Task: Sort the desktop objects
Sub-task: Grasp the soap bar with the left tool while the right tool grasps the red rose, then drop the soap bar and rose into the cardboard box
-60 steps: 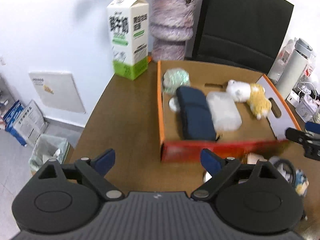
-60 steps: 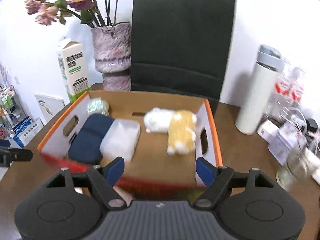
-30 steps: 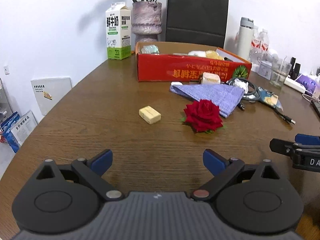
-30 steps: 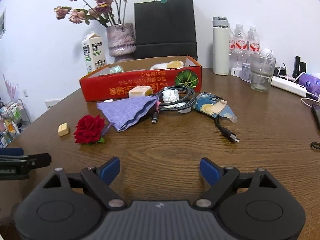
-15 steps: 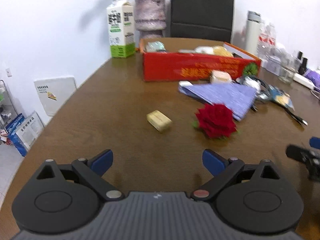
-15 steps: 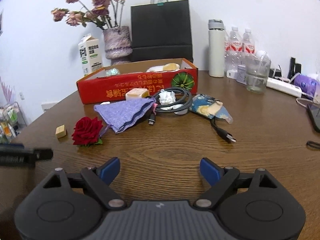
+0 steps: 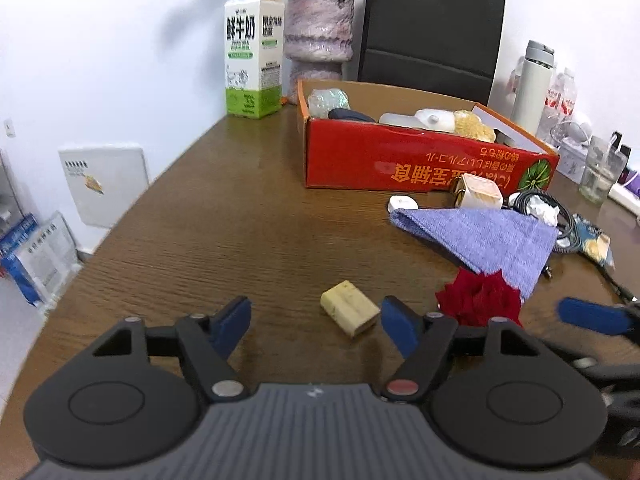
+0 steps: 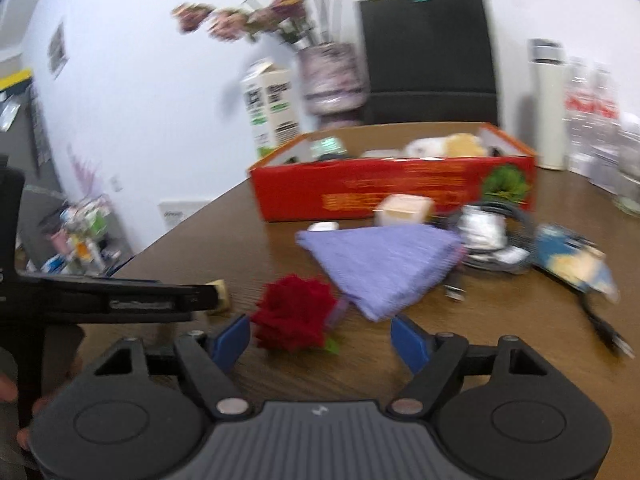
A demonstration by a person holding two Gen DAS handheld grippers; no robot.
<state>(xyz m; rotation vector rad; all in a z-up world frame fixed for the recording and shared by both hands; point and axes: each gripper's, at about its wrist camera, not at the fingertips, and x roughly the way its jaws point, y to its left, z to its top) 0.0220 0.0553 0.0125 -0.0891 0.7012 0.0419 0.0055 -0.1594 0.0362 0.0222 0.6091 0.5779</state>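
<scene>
A small yellow block lies on the brown table just ahead of my open left gripper, between its fingers' line and slightly right of centre. A red rose lies to its right; in the right wrist view the rose sits between the fingers of my open right gripper. A folded purple cloth lies beyond the rose. The red cardboard box holds several items, among them a plush toy.
A milk carton, a vase and a black paper bag stand behind the box. A small beige box, coiled cables, a white bottle and a glass are at the right.
Both grippers have moved forward and lower over the table. The left one has closed in on the yellow block, the right one on the rose. Both stay open.
</scene>
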